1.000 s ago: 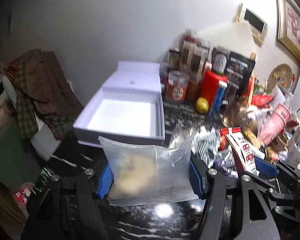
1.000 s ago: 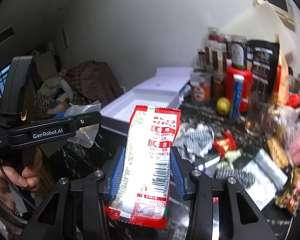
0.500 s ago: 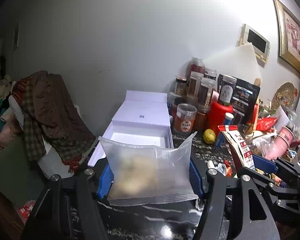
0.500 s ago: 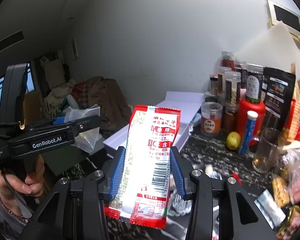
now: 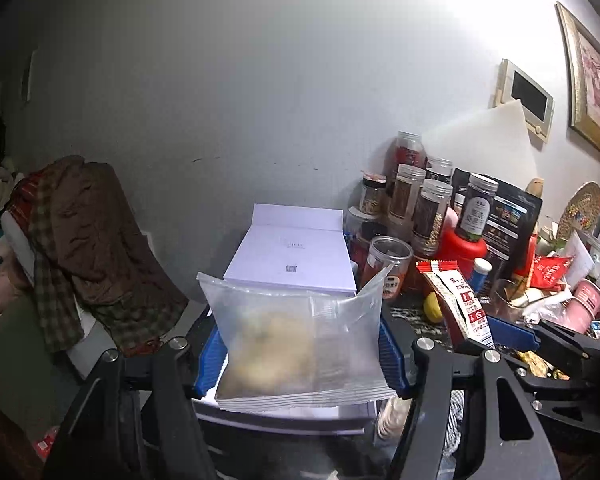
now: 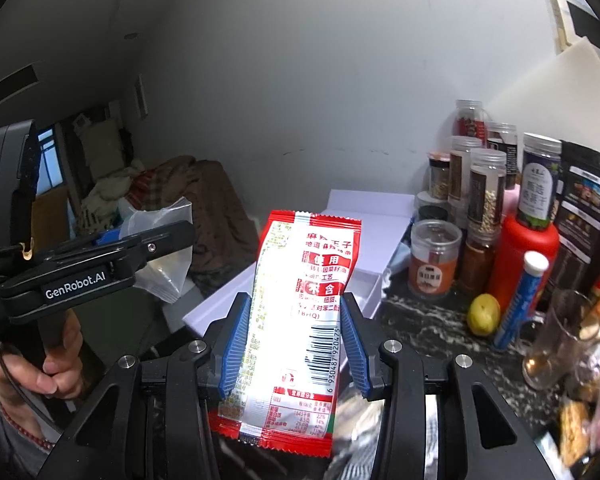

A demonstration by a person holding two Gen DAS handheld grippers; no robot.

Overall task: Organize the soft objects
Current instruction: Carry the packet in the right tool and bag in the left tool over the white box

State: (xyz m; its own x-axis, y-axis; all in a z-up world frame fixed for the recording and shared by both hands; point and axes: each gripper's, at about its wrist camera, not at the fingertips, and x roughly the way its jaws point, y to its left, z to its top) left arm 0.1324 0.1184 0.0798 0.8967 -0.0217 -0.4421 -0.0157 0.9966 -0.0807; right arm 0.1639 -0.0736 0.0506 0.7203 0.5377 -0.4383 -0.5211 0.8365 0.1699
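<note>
My left gripper (image 5: 300,348) is shut on a clear plastic bag (image 5: 300,344) with pale yellowish food inside, held up in front of an open white box (image 5: 292,256). My right gripper (image 6: 294,344) is shut on a red and white snack packet (image 6: 304,312), held upright. In the right wrist view the left gripper (image 6: 100,268) and its bag (image 6: 164,252) show at left, and the white box (image 6: 364,236) lies behind the packet. In the left wrist view the right gripper's packet (image 5: 456,300) shows at right.
Jars, a red bottle (image 6: 520,256), a black pouch (image 5: 508,220), a lemon (image 6: 483,314) and a glass (image 6: 556,336) crowd the dark marble counter at right. Clothes (image 5: 88,240) are piled at left. A wall stands close behind.
Both grippers have risen and tilted up with their loads; the counter has dropped low in both views and the white box now sits nearer, behind the held items.
</note>
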